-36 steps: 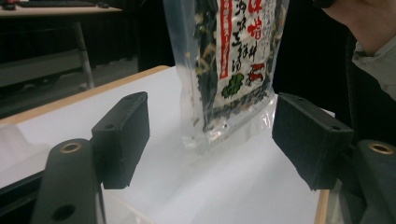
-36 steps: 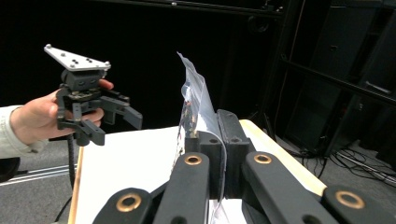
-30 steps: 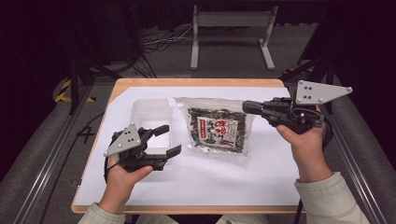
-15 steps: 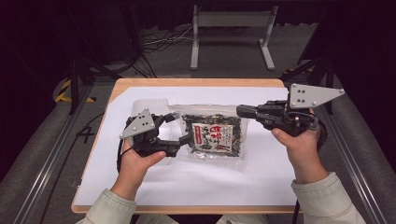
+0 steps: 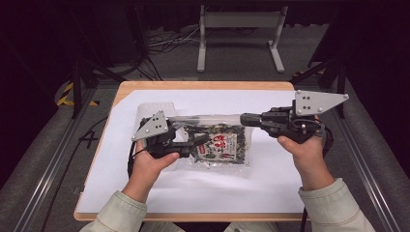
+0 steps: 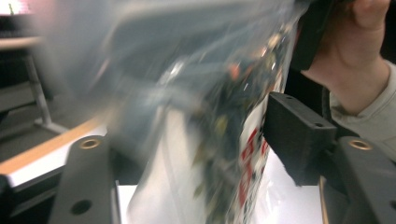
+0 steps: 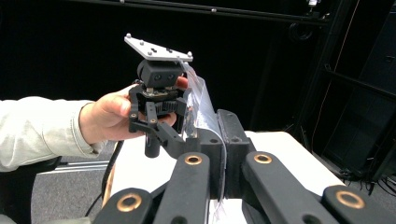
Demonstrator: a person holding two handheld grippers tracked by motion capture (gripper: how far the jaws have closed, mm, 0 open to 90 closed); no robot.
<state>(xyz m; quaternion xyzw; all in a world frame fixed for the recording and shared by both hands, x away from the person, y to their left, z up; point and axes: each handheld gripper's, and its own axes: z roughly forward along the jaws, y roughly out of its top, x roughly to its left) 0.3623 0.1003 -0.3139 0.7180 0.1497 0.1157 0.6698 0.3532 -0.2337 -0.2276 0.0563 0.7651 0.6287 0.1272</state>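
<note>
A clear zip bag [image 5: 223, 145] holding a dark green seaweed snack packet lies on the white sheet, its top edge lifted. My right gripper [image 5: 244, 118] is shut on the bag's upper right corner. In the right gripper view the thin plastic [image 7: 201, 100] is pinched between the closed jaws of the right gripper [image 7: 225, 128]. My left gripper [image 5: 201, 140] is at the bag's left part. In the left gripper view the blurred bag [image 6: 219, 140] stands between the jaws of the left gripper [image 6: 191, 133], which stay apart. The left gripper [image 7: 156, 133] also appears facing the right gripper's camera.
A white sheet [image 5: 193, 193] covers the wooden table [image 5: 203, 85]. A white metal stand [image 5: 239, 29] and cables lie on the floor behind the table. Grey padded rails [image 5: 372, 145] run along both sides.
The left gripper moved right onto the bag, its jaws now around the left part. The right gripper moved left, took the bag's top corner and lifted that edge.
</note>
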